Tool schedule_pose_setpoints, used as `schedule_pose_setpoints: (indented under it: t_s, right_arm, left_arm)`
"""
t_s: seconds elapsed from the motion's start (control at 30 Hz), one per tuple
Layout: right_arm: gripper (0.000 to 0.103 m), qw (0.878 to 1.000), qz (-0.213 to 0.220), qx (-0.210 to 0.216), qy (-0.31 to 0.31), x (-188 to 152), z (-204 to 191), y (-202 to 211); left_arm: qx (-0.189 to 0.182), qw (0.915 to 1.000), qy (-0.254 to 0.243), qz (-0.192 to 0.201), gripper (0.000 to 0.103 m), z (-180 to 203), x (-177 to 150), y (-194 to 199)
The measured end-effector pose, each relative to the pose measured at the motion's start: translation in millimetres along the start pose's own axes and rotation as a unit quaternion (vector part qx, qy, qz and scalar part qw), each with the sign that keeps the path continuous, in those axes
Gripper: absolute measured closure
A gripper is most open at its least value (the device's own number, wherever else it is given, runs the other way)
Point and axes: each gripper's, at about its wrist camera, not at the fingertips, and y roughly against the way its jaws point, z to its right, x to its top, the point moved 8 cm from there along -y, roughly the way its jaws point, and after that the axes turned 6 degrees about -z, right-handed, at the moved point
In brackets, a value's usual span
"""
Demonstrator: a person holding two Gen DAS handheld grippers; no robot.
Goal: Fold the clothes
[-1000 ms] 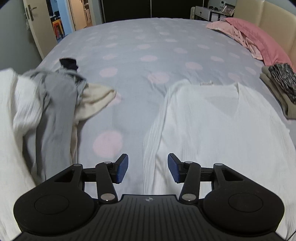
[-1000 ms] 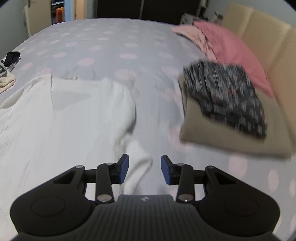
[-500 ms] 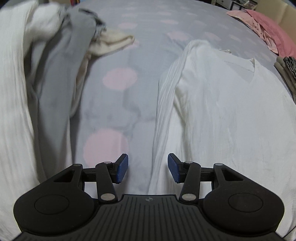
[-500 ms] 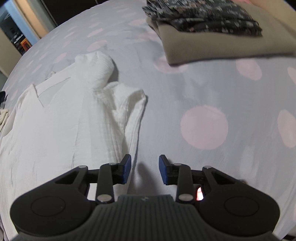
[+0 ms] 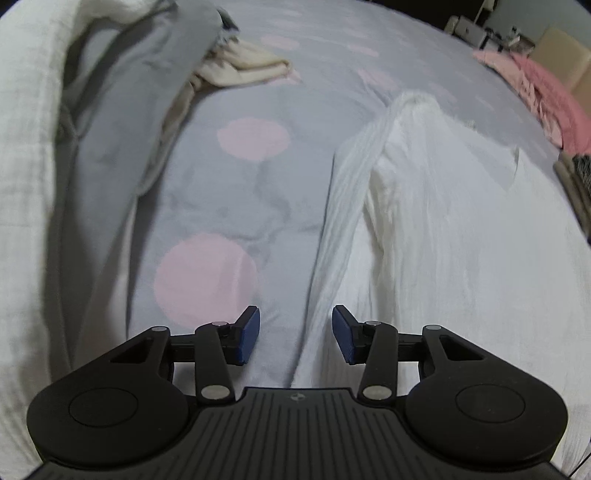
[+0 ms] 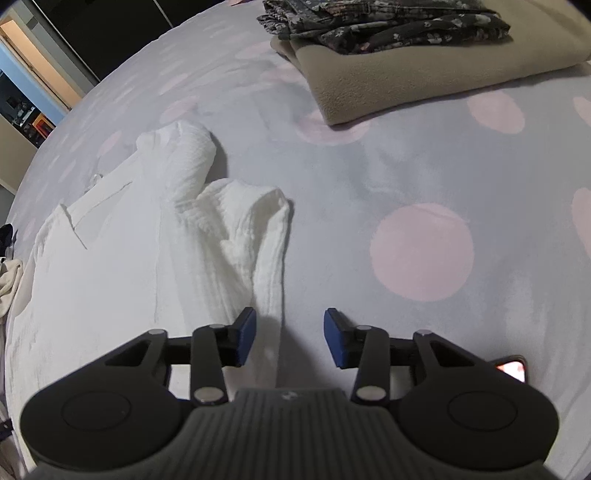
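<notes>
Both grippers point steeply down at the bed, low over the white top, which lies spread flat on the grey, pink-dotted cover.

Left gripper: jaws apart, pads pressing nothing. The top's left sleeve edge runs up between the pads. Jaws have just been closing somewhat.

Right gripper: jaws apart, gripping nothing. The top's right sleeve, folded and bunched, lies just beside the left pad and trails under the gripper. Jaws have just been opening a little.

Left of the top: a heap of grey and cream clothes, blurred, cut off at the frame edge. Right of the top: a folded tan garment with a dark floral one stacked on it, top cut off. Beyond the top, pink pillows, soft in focus. A small red glow shows behind the right gripper's linkage; cannot tell what it is. The top's hem is hidden under both gripper bodies.

Against a second ago: both views sit much closer to the cover; the door and far wall have dropped out of the left view; the right view has rolled, with the folded stack now at the upper edge.
</notes>
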Motion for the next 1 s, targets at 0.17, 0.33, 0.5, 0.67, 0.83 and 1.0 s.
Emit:
schedule_pose_setpoints:
  t_s: [0.17,0.33,0.5,0.67,0.83,1.0]
  right_arm:
    - [0.086,1.000,-0.017,0.013,0.009,-1.5,-13.3,-11.9]
    - [0.099,0.999,-0.004,-0.020,0.047,1.4,-24.6,-10.1]
    - [0.099,0.997,0.040,-0.045,0.044,19.9,-19.0,13.0]
    - [0.099,0.995,0.067,-0.064,0.025,46.4,-6.9,37.5]
    - [0.099,0.988,0.118,-0.102,0.018,76.2,6.4,67.3]
    - [0.099,0.965,0.212,-0.156,0.000,102.2,19.9,108.6]
  left_arm:
    - [0.015,0.9998,-0.008,-0.007,0.079,3.5,0.6,-5.4]
    - [0.006,0.9997,-0.006,0.024,0.102,5.5,11.6,6.7]
    - [0.011,0.9969,0.029,0.073,0.103,-6.4,35.5,32.8]
    - [0.024,0.9863,0.077,0.144,0.103,-32.7,73.2,74.3]
    - [0.050,0.9661,0.132,0.216,0.103,-66.1,106.0,111.1]
    - [0.049,0.9593,0.155,0.230,0.103,-71.3,114.2,116.4]
